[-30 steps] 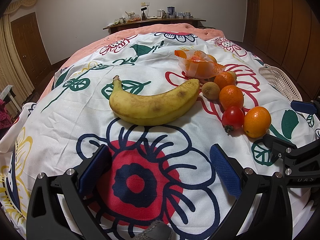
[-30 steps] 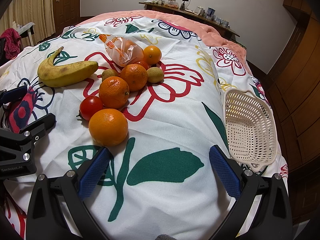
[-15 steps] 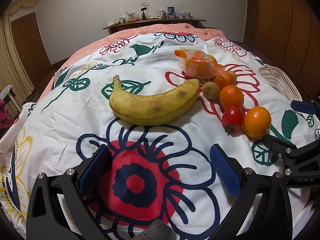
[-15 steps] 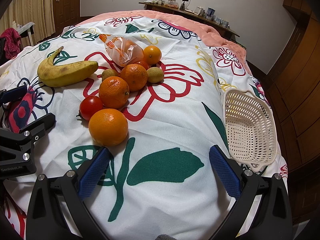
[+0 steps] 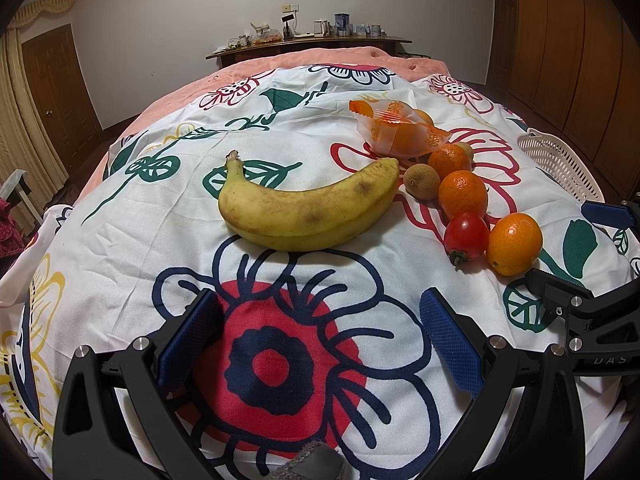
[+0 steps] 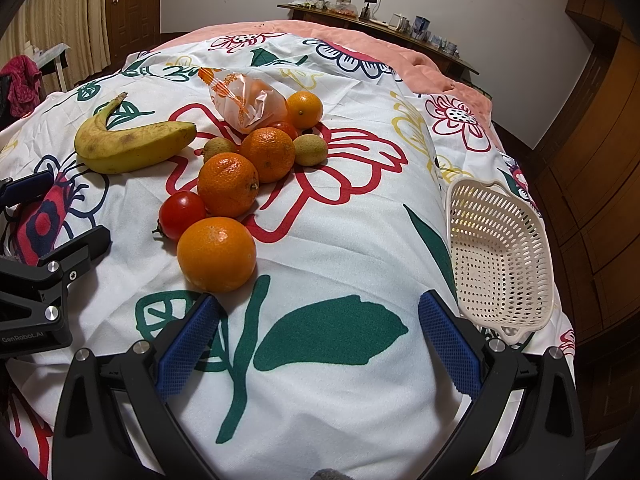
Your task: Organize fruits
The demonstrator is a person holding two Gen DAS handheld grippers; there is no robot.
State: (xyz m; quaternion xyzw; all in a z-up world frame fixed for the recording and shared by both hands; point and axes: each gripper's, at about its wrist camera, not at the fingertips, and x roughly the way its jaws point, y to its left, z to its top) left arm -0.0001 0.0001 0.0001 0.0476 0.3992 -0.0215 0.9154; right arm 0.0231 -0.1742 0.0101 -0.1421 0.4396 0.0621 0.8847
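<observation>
Both tongs, left [image 5: 320,336] and right [image 6: 318,334], gape wide, holding nothing. On the floral bedsheet [image 6: 340,248], the spotted yellow banana [image 6: 132,146] lies at ten o'clock, the perforated cream plastic basket [image 6: 500,256] at three, a second red tomato [image 6: 286,128] mostly hidden behind oranges.

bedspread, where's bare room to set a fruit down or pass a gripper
Free: the wide stretch between the nearest orange and the white basket, and the patch between the left gripper and the banana. Crowded: the cluster around the bagged fruit.
</observation>
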